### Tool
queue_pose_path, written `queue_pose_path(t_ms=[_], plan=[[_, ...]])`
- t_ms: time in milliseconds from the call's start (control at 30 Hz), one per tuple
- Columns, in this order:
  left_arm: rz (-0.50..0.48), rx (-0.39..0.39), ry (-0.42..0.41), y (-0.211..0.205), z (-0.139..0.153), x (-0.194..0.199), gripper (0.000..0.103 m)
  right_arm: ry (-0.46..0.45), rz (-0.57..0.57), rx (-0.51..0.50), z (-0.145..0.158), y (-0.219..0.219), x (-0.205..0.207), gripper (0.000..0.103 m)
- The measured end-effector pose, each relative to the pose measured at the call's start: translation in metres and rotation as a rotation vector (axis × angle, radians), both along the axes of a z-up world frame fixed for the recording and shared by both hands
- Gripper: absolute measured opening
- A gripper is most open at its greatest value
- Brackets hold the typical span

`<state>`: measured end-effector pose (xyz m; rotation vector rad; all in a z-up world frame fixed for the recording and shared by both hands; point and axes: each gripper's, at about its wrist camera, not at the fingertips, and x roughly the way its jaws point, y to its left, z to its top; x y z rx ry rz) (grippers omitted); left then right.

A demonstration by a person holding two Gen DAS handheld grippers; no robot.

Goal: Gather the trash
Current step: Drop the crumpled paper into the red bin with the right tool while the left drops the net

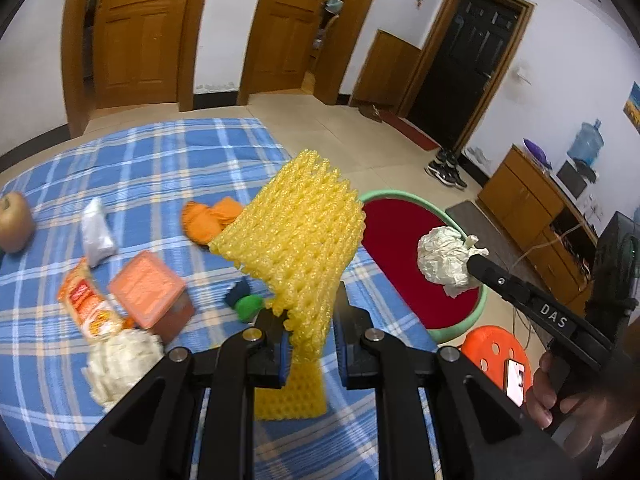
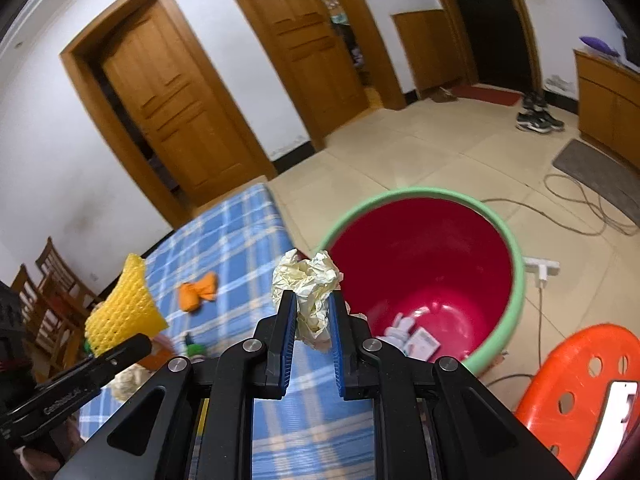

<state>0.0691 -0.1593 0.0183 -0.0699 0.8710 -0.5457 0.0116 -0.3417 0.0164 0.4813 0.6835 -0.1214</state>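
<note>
My left gripper [image 1: 308,312] is shut on a yellow foam fruit net [image 1: 296,236] and holds it above the blue plaid table [image 1: 168,168]. The net also shows in the right wrist view [image 2: 120,312]. My right gripper [image 2: 313,304] is shut on a crumpled white paper ball [image 2: 308,280], held at the table's right edge next to the red bin with a green rim [image 2: 424,264]. The ball [image 1: 444,256] and the bin [image 1: 396,248] also show in the left wrist view. Some paper scraps [image 2: 412,336] lie in the bin's bottom.
On the table lie an apple [image 1: 14,220], a white bag [image 1: 96,232], an orange peel [image 1: 208,216], a snack wrapper [image 1: 88,304], an orange box [image 1: 152,292], a white wad [image 1: 120,360] and a green item [image 1: 248,304]. An orange stool [image 2: 580,392] with a phone stands right of the bin.
</note>
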Motion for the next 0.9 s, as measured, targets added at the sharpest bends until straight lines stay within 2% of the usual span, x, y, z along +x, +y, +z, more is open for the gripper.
queue_pose_path(t_ms=[200,500,900], plan=[[-0.057,0.027,0.009,-0.028,-0.007,0.005,0.016,0.037,-0.051,0.019,-0.015,-0.021,-0.005,0.019],[-0.129,0.056,0.018,-0.064,-0.016,0.012,0.016,0.062,-0.114,0.076,-0.028,-0.047,-0.009,0.029],[-0.214,0.102,0.025,-0.114,-0.026,0.018,0.016,0.062,-0.173,0.061,-0.026,-0.062,-0.022,0.030]])
